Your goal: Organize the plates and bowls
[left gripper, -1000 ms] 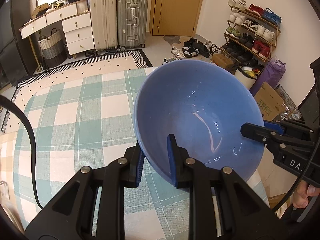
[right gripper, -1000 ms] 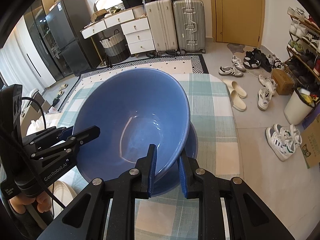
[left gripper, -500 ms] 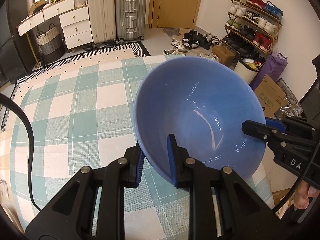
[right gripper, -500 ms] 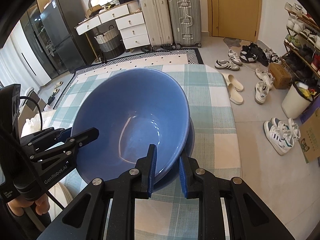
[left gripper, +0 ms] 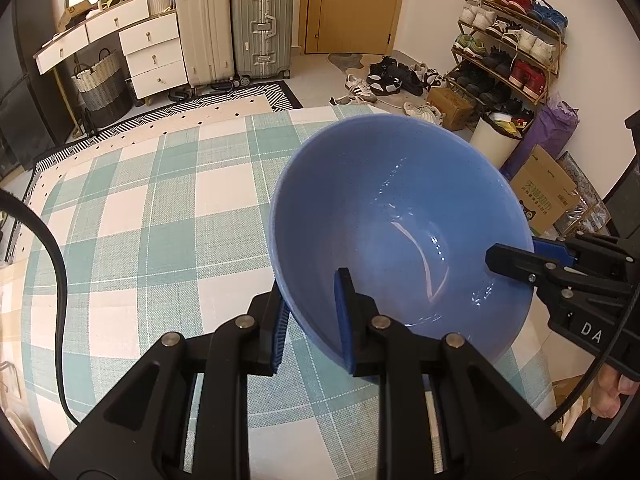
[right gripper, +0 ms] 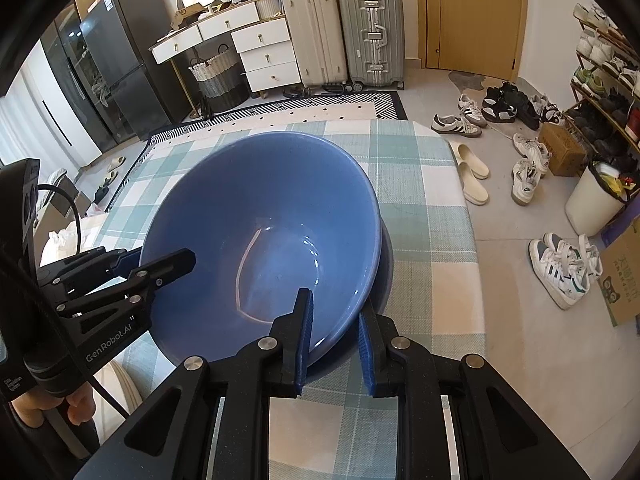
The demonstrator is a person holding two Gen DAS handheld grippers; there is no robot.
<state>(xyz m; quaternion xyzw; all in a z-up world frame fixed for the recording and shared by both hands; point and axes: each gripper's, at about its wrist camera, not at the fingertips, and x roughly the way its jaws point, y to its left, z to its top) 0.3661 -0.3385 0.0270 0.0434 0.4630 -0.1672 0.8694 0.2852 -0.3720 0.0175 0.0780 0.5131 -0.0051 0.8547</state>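
A large blue bowl (left gripper: 400, 216) is held tilted above the checked tablecloth (left gripper: 160, 208) by both grippers. My left gripper (left gripper: 312, 316) is shut on its near rim, one finger inside and one outside. My right gripper (right gripper: 334, 328) is shut on the opposite rim of the same bowl (right gripper: 260, 216). In the right wrist view a second blue dish (right gripper: 382, 276) shows as a thin edge under the bowl's right side; I cannot tell whether they touch. Each gripper also shows in the other's view, the right one (left gripper: 516, 260) and the left one (right gripper: 160, 268).
The table's right edge (right gripper: 460, 200) drops to a floor with scattered shoes (right gripper: 472, 176) and a white bin (right gripper: 596, 200). Suitcases (left gripper: 236, 24), a white dresser (left gripper: 144, 48) and a shoe rack (left gripper: 512, 44) stand beyond the table. A black cable (left gripper: 52, 272) crosses the cloth at left.
Both grippers and the bowl have shifted slightly over the table; the far floor and rug show a little more in both views. The grips on the bowl are unchanged.
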